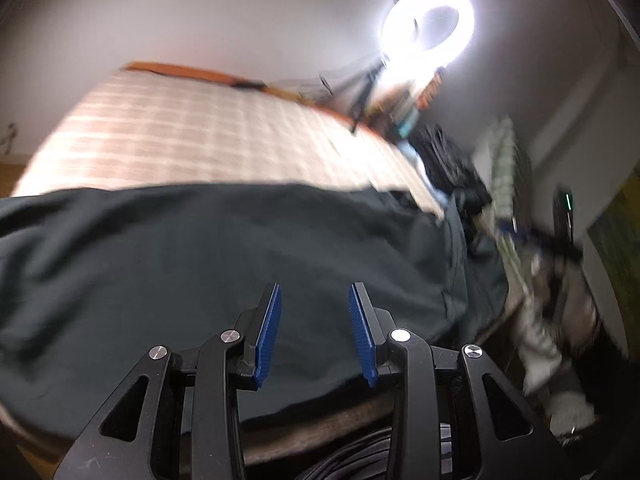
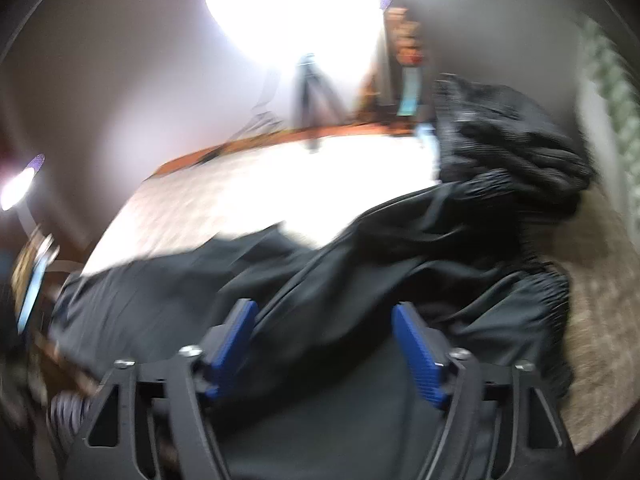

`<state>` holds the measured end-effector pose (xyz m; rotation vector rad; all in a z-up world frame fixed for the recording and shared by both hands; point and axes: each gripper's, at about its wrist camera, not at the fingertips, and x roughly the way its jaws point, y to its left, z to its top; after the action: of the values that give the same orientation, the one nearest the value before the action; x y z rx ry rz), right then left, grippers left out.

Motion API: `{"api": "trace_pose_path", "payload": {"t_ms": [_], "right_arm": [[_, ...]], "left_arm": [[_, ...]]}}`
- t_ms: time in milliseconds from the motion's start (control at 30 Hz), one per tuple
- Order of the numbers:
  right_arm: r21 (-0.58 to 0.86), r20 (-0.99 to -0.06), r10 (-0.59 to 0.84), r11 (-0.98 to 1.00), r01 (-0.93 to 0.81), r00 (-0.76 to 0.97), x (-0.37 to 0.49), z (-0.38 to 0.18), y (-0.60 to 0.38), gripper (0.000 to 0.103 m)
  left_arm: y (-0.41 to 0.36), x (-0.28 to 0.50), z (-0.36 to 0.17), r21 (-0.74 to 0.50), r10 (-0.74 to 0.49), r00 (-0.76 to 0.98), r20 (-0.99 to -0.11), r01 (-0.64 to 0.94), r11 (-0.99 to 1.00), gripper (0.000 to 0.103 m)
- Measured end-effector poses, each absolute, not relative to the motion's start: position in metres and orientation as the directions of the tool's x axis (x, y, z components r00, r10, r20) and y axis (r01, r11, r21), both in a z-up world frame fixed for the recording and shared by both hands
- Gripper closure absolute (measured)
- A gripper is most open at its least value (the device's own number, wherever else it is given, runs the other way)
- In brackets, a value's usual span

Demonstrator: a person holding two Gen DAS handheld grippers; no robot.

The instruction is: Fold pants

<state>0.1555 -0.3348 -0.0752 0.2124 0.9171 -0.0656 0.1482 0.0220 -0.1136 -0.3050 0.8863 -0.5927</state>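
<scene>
my left claw (image 1: 315, 300): pads apart, nothing in between | my right claw (image 2: 324, 320): spread wide, empty too | dark pants (image 1: 224, 264): lying across the near edge of the checked bed (image 1: 180, 132), right under both claws, kinda blurry

A bright white ring light (image 1: 428, 26) on a dark tripod (image 1: 362, 96) stands at the far right of the checked pale bed surface (image 1: 192, 132), against a plain grey-white wall (image 1: 220, 12).
</scene>
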Motion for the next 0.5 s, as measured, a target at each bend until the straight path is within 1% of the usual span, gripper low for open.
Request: {"api": "trace_pose_path", "payload": {"t_ms": [167,300,433,467,500], "right_arm": [[0.252,-0.822,-0.001,0.896,0.365,0.57,0.211,-0.079,-0.375,0.021],[0.215,-0.858,-0.082,0.839,0.5,0.507,0.249,-0.09,-0.391,0.021],[0.166,-0.881,-0.139,0.804,0.571,0.453,0.27,-0.102,-0.397,0.021],[0.161,-0.885,-0.144,0.797,0.582,0.443,0.273,-0.105,-0.398,0.021],[0.151,-0.891,-0.15,0.793,0.59,0.429,0.275,-0.108,-0.399,0.021]], "left_arm": [[-0.005,0.154,-0.13,-0.466,-0.606,0.395,-0.69,0.397,0.79,0.07],[-0.007,0.158,-0.128,-0.481,-0.618,0.368,-0.695,0.402,0.779,0.07],[-0.023,0.168,-0.113,-0.494,-0.653,0.341,-0.677,0.448,0.746,0.07],[-0.028,0.17,-0.109,-0.495,-0.661,0.33,-0.674,0.463,0.735,0.063],[-0.036,0.173,-0.104,-0.494,-0.669,0.318,-0.672,0.481,0.725,0.054]]}}
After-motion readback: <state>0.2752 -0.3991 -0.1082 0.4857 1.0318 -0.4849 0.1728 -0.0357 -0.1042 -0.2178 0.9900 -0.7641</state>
